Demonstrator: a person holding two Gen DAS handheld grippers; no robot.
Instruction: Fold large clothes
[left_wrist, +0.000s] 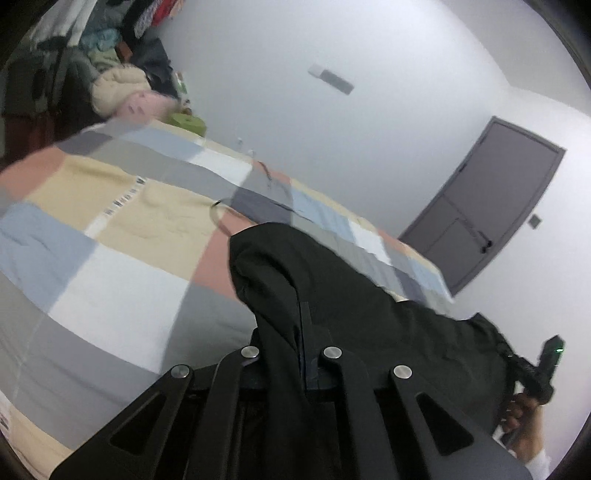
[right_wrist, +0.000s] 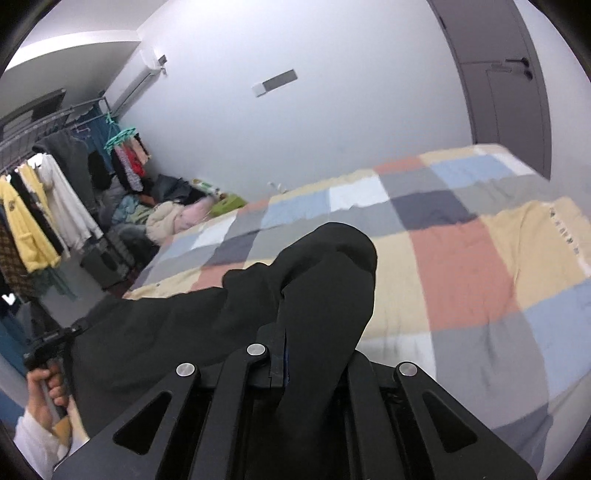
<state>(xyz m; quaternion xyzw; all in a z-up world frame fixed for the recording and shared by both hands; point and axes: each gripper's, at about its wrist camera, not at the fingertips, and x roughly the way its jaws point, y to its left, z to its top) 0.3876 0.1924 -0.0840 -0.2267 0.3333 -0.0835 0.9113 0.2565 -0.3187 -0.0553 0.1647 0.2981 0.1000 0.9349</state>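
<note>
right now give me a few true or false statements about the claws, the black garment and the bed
1. Both the left claw and the right claw are clamped on the black fabric garment. True.
2. The black garment lies spread flat on the bed. False: it hangs between the two claws above the checked patchwork bed cover.
3. The bed cover is plain white. False: it has squares of beige, pink, blue, grey and white.
4. A grey door stands in the white wall beyond the bed. True.
5. Clothes hang on a metal rack beside the bed. True.
</note>
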